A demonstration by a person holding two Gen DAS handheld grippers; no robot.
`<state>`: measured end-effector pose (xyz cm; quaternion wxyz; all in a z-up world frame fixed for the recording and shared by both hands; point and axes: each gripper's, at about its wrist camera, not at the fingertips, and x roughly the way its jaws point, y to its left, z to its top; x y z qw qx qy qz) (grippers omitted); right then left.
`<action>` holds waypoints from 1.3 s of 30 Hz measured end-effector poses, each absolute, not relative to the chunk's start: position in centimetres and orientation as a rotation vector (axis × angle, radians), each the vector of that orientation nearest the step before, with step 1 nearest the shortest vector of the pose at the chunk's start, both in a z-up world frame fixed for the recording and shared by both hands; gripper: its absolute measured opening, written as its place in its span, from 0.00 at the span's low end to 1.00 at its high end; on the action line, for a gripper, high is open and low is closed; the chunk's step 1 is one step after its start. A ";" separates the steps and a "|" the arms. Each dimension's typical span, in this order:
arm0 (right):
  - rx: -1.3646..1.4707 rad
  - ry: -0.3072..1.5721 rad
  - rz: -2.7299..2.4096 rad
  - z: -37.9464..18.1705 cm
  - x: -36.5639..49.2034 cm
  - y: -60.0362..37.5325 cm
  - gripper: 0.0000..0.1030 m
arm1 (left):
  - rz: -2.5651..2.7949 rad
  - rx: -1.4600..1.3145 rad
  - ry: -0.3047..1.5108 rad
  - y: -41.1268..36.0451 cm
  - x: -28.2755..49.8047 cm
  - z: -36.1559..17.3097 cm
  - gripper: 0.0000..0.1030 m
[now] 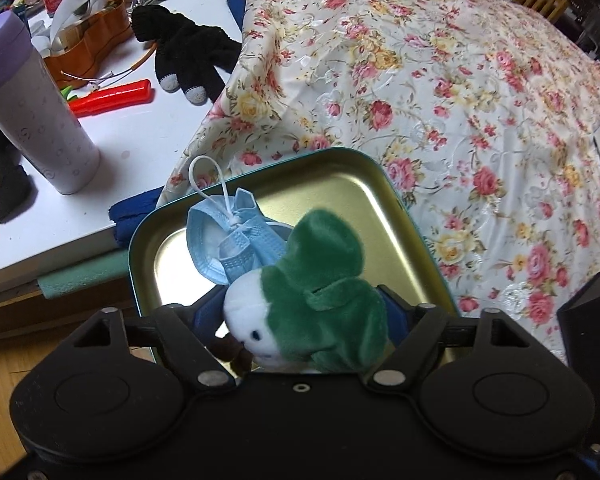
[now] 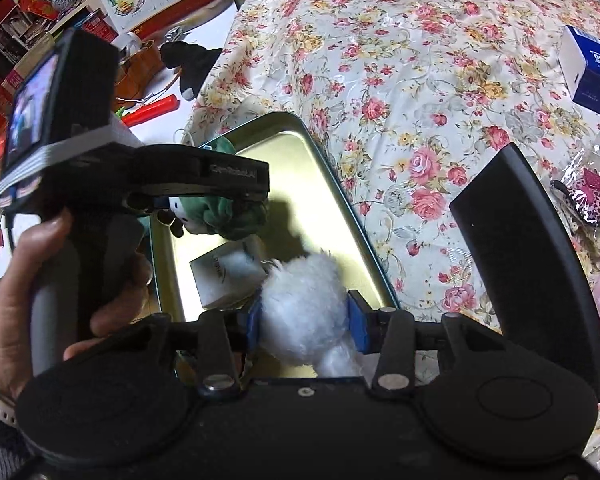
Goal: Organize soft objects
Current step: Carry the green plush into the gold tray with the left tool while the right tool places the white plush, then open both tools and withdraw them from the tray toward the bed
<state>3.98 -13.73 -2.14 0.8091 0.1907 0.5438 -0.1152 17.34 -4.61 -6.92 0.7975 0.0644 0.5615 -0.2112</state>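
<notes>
Step in hand: dropping soft things into tin point(image 1: 380, 184), both tongs over it.

Left gripper point(image 1: 304, 316): green plush point(image 1: 324, 292) between jaws, jaws wide; whether pads press it, cannot tell. Mask point(image 1: 236, 244) already in tin beside it.

Right gripper point(image 2: 306, 320): blue pads point(image 2: 358, 320) clamped on white fluff point(image 2: 304, 300), low over tin floor, near small white box point(image 2: 228, 276).

Next, likely: let both go, lift clear, fetch more from floral cloth point(image 2: 420, 80).

Tin tray point(image 2: 340, 208) far half bare; near half crowded by white box point(image 2: 228, 276), blue mask point(image 1: 236, 244).
</notes>
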 end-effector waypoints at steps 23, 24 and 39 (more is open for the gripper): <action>0.381 1.195 -0.276 -2.8 3.6 -13.9 0.50 | -0.429 0.240 1.128 -5.2 16.2 -6.1 0.86; 0.382 1.196 -0.276 -2.8 3.6 -13.9 0.50 | -0.428 0.243 1.125 -5.2 16.2 -6.1 0.86; 0.361 1.217 -0.282 -2.9 3.3 -13.8 0.50 | -0.432 0.266 1.117 -5.4 16.0 -6.1 0.86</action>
